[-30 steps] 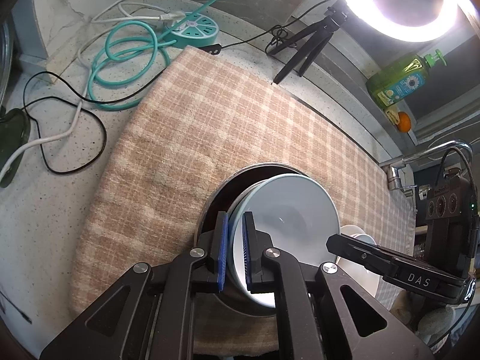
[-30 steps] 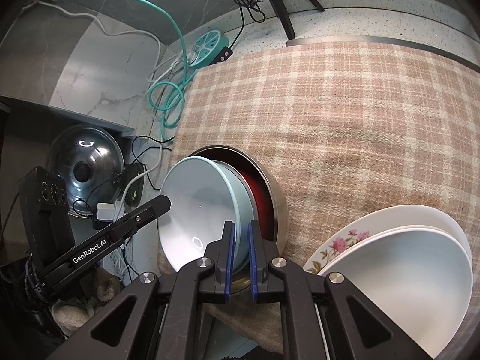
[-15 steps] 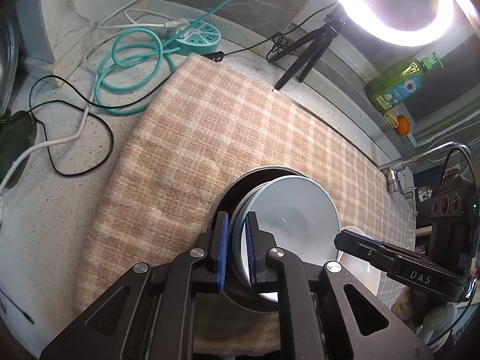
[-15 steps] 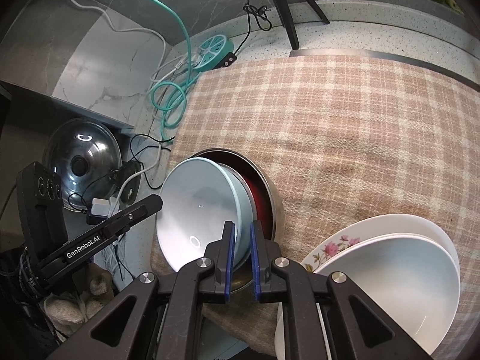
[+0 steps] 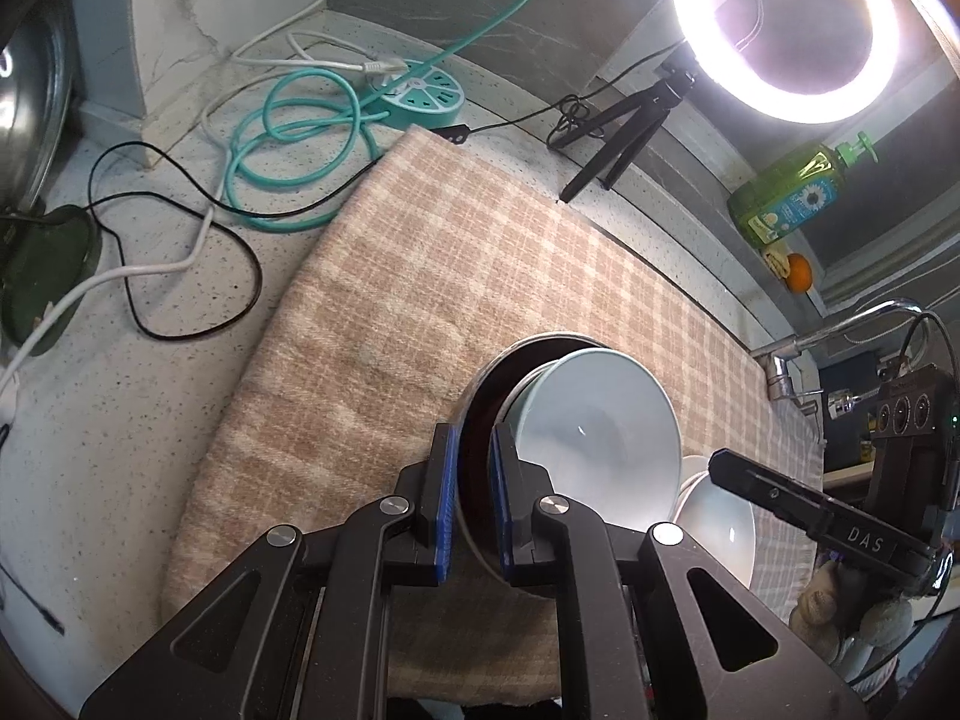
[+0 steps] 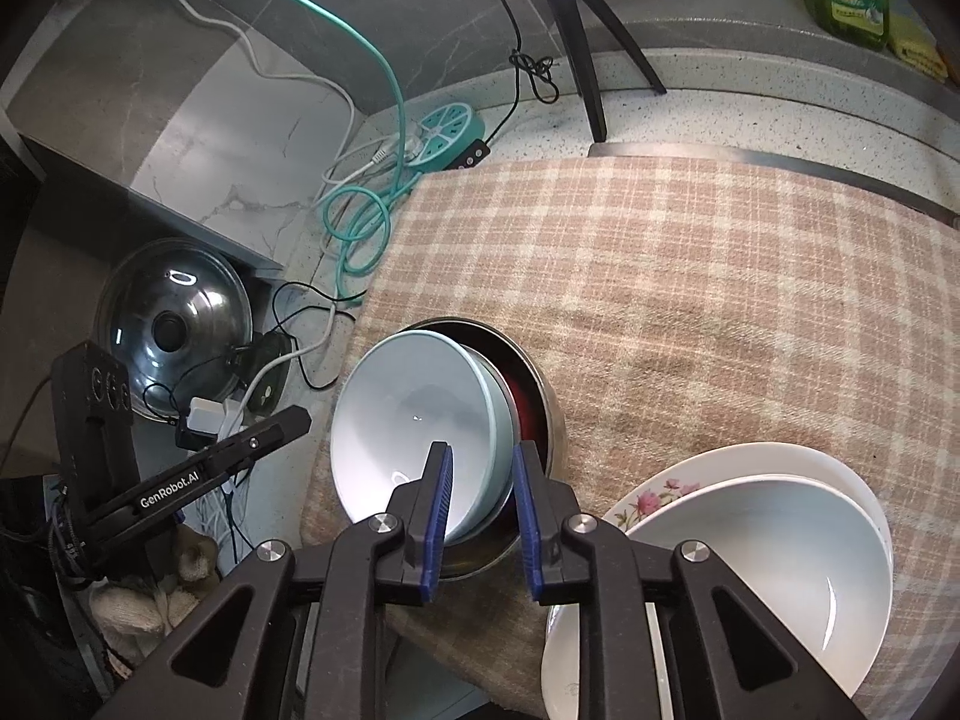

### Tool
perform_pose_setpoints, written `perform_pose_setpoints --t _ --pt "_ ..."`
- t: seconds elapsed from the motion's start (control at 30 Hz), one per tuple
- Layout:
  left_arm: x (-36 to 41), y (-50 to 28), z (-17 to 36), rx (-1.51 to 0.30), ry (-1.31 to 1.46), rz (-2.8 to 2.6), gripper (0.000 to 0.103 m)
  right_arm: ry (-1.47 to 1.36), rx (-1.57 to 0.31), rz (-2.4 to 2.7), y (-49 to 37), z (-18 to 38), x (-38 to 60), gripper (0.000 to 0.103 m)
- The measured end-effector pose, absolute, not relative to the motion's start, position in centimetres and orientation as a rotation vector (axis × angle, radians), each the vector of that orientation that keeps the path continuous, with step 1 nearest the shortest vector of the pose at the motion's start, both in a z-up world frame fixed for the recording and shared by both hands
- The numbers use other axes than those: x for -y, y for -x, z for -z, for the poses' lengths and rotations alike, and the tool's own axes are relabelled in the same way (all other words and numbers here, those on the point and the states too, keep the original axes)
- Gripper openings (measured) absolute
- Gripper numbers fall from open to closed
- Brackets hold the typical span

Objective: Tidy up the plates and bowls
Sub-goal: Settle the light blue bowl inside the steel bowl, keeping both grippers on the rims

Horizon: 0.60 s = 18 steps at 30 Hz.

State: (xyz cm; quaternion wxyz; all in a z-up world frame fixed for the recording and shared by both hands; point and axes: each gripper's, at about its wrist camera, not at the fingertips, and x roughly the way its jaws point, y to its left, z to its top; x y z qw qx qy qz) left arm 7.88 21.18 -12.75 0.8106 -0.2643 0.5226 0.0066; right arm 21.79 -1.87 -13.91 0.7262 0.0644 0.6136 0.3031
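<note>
A pale blue bowl (image 5: 600,438) leans tilted inside a steel bowl with a dark red inside (image 5: 480,420) on the checked cloth. My left gripper (image 5: 474,492) is shut on the steel bowl's near rim. In the right wrist view my right gripper (image 6: 480,492) is open, its fingers astride the pale blue bowl's rim (image 6: 420,432) without pinching it; the steel bowl (image 6: 534,402) sits behind. A white bowl (image 6: 768,570) rests on a flowered plate (image 6: 654,495) at the lower right.
The checked cloth (image 5: 456,276) covers the counter. A teal power strip (image 5: 420,99) with coiled cables lies at the back left. A ring light tripod (image 5: 624,138), soap bottle (image 5: 792,198) and tap (image 5: 840,336) stand behind. A pot lid (image 6: 174,324) stands left.
My right gripper has opened and let go of the pale blue bowl's rim. The left gripper's jaws now straddle only the steel bowl's rim, and the blue bowl leans more to the right.
</note>
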Motion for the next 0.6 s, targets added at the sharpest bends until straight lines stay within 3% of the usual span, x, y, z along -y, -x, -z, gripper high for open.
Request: perform_pose_setpoints --t 0.27,0.6 --pt "-22.0 -5.8 13.2 -1.072 0.586 -0.046 0.010 -0.171 -1.273 -0.615 -21.4 13.4 3.6 0.020" --pt "-22.3 -5.5 14.5 -1.102 0.590 -0.013 0.010 -0.218 -1.318 -0.584 -21.6 15.0 4.4 0.020"
